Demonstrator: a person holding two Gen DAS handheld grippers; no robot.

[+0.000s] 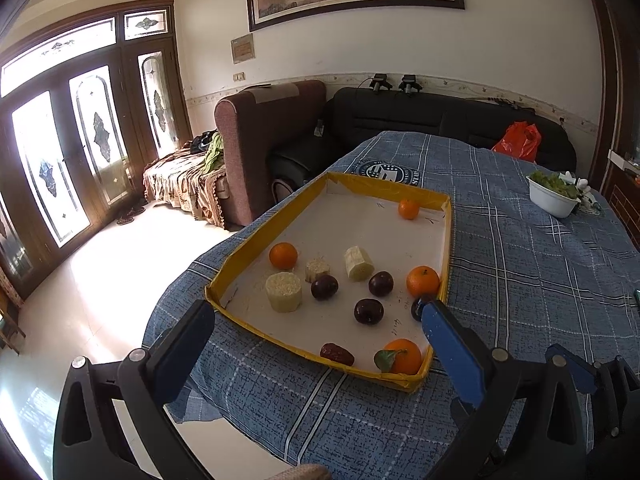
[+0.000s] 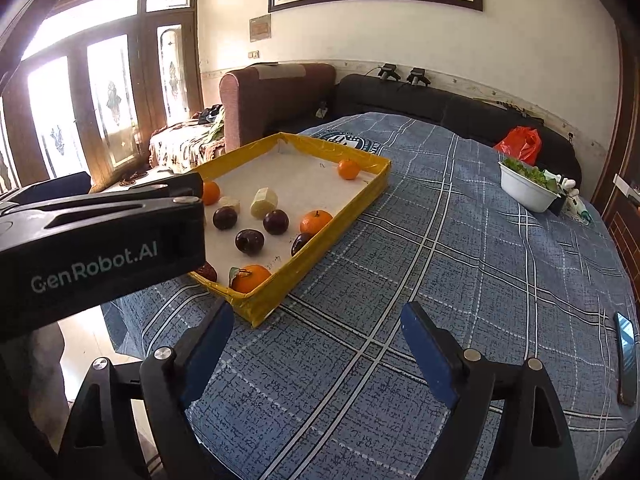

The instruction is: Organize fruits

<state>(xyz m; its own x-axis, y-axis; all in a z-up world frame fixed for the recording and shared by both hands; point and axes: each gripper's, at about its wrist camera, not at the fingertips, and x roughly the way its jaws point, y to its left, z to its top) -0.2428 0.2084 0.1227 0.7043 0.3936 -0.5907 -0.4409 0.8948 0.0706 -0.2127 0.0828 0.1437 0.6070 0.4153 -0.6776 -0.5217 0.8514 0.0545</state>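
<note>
Gaping empty, both hand-held grippers (image 1: 320, 328) (image 2: 316, 320)

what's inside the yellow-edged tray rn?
Yellow-edged tray holds four oranges, four dark plums, three pale cut chunks and one red date. The left gripper's finger partly covers one plum; the tray's near wall hides a floor strip.

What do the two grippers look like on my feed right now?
Both are the same build: black plastic frames with triangular cut-outs and silver pivot pins, carrying flat blue pads on the fingers. The left gripper shows this in its own view; in the right view its black body reads "GenRobot.AI" in pale lettering. The right gripper matches. No cables or sleeves visible.
</note>
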